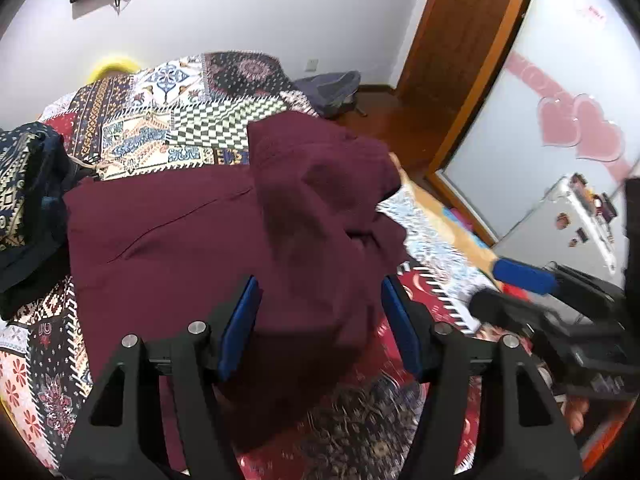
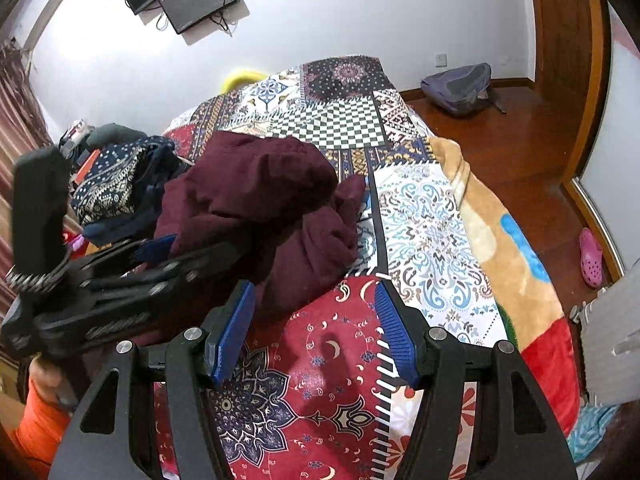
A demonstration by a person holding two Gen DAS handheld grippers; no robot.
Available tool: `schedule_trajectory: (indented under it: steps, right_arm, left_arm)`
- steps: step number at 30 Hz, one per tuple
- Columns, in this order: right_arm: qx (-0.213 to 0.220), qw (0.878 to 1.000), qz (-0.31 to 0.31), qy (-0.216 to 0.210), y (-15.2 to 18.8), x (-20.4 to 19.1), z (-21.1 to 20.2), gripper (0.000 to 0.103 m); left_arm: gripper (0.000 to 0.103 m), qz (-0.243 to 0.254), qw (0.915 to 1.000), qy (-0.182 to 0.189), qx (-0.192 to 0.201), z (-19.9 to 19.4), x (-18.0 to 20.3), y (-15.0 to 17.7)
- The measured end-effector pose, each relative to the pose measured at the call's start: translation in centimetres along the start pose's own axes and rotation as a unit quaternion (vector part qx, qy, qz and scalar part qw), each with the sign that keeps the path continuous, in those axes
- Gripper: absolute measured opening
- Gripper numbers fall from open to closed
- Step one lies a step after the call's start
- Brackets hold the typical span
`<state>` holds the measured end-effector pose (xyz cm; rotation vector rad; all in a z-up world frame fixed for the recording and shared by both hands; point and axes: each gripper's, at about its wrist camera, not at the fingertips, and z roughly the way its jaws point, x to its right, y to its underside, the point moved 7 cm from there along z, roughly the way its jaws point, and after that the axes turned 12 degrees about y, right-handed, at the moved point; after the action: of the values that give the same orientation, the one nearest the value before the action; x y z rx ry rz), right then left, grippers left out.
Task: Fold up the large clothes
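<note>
A large maroon garment [image 1: 224, 248] lies on the patterned bed, flat at the left and bunched up at the right. My left gripper [image 1: 318, 300] hovers open just above its near edge, blue pads wide apart, holding nothing. In the right wrist view the garment [image 2: 260, 208] is a crumpled heap ahead and to the left. My right gripper [image 2: 314, 308] is open and empty over the red part of the bedspread, just short of the heap. The left gripper [image 2: 152, 248] shows at the left there, the right gripper [image 1: 520, 276] at the right in the left view.
A patchwork bedspread [image 2: 420, 224] covers the bed. A dark blue patterned pile of clothes [image 1: 28, 200] lies at the left. A tan blanket [image 2: 500, 240] hangs over the bed's right side. A grey backpack [image 2: 460, 88] and a pink shoe [image 2: 590, 258] lie on the wooden floor.
</note>
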<state>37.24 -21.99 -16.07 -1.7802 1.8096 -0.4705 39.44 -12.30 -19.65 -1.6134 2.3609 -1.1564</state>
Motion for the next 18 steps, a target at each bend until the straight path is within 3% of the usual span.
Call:
schedule_trajectory:
  steps: [6,11,18]
  right_arm:
    - [0.013,1.0,-0.019,0.001,0.0,-1.0,-0.5,0.058]
    - [0.014,0.999,-0.038,-0.006,-0.3,-3.1,-0.1,0.058]
    - [0.037,0.996,-0.08,-0.011,-1.8,-7.1,-0.1,0.058]
  left_arm:
    - [0.066,-0.011,0.9989,-0.016,0.042,-5.2,-1.5,-0.6]
    - [0.072,-0.015,0.9936,-0.079,0.079,-8.7,-5.4,-0.7]
    - [0.072,-0.058,0.9896,-0.118,0.059,-8.4,-11.1,1.9]
